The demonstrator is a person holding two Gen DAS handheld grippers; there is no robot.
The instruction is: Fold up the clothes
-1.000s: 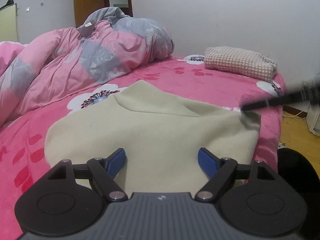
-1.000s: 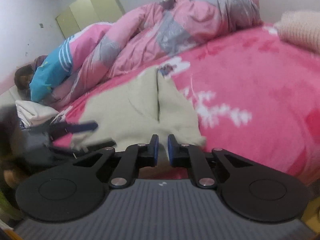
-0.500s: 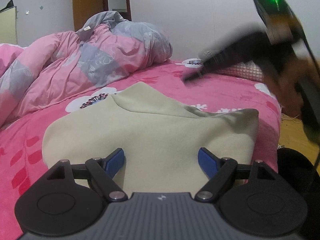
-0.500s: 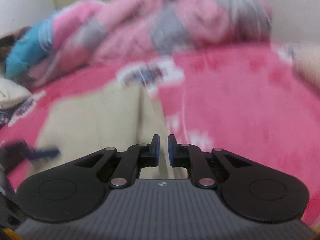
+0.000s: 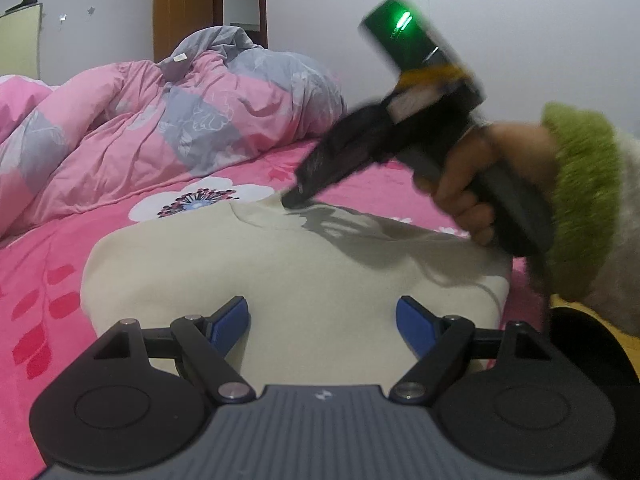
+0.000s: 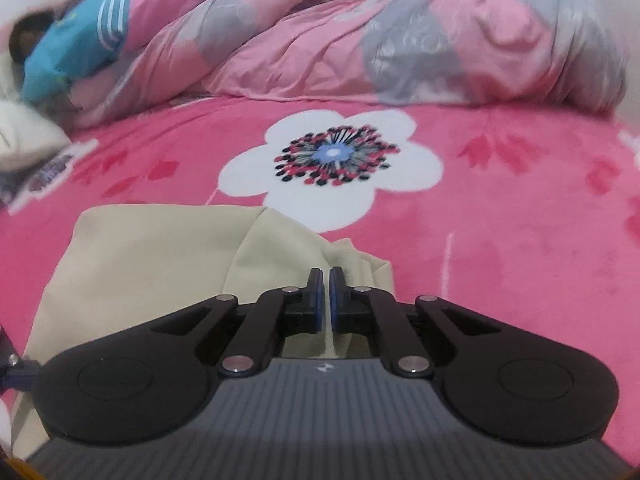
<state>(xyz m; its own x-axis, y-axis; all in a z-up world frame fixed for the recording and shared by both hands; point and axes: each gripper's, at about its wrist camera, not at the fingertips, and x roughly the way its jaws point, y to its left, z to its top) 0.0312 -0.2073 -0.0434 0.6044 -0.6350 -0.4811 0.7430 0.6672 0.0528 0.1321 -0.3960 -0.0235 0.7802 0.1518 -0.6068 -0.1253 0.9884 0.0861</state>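
Left tongs gape over the cream garment; right tongs hover nearly closed, empty.

A pink flowered blanket is covering the bed, and a pink-grey duvet is lying crumpled behind. A brown wooden door is standing in the pale wall.

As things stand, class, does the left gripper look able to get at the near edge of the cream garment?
Probably yes. The left gripper is open just above the cream garment, with nothing between its fingers and the cloth; the right gripper works at the far side.
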